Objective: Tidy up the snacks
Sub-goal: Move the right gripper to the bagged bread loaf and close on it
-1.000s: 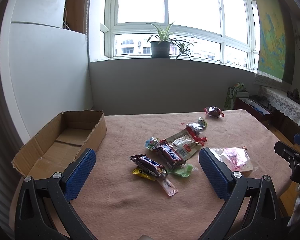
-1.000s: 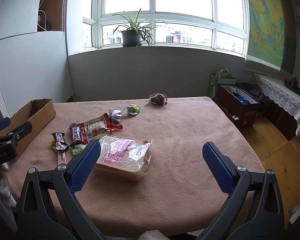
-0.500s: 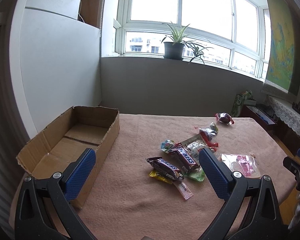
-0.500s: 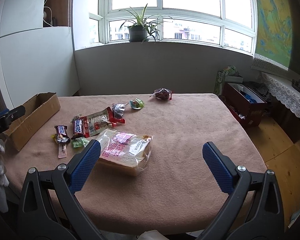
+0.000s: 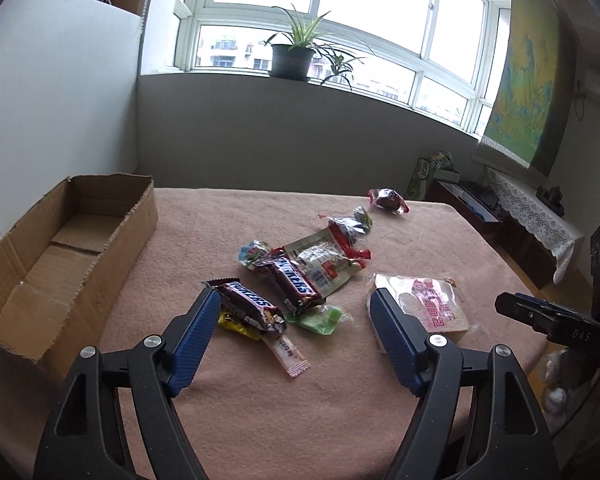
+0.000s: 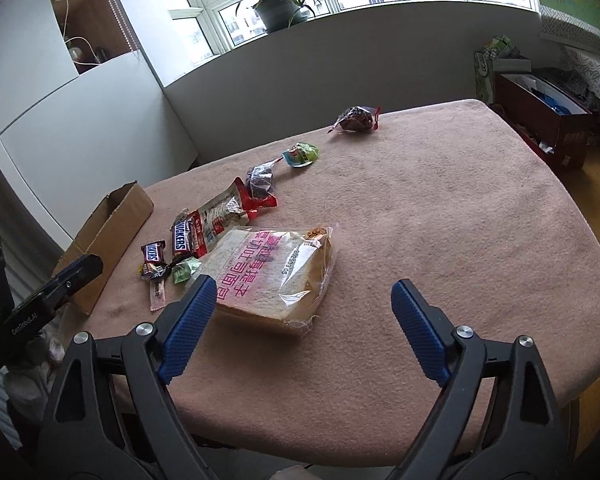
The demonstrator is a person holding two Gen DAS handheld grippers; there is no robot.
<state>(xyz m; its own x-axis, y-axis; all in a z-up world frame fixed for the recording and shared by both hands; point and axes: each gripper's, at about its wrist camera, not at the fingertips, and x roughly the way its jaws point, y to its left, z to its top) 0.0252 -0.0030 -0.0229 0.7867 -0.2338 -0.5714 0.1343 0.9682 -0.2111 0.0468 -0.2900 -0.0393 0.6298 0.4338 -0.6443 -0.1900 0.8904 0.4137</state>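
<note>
An empty cardboard box (image 5: 64, 256) stands at the table's left; it also shows in the right wrist view (image 6: 108, 232). Snacks lie mid-table: two Snickers bars (image 5: 248, 306) (image 5: 296, 286), a peanut pack (image 5: 324, 264), a green candy (image 5: 320, 320) and a bagged bread loaf (image 5: 428, 300) (image 6: 272, 272). My left gripper (image 5: 296, 302) is open, low over the Snickers bars. My right gripper (image 6: 300, 288) is open, just above the loaf's near end. A dark red pack (image 6: 356, 120) lies far back.
The table has a pink cloth (image 6: 440, 220). Small wrapped candies (image 6: 300, 154) (image 6: 262, 178) lie behind the peanut pack. A pink stick sachet (image 5: 286, 354) lies near the left gripper. A red crate (image 6: 540, 120) stands on the floor right of the table.
Both grippers have moved forward and lower toward the table: the left closer over the Snickers bars, the right closer over the bread. Both stay open. No snack has moved.
</note>
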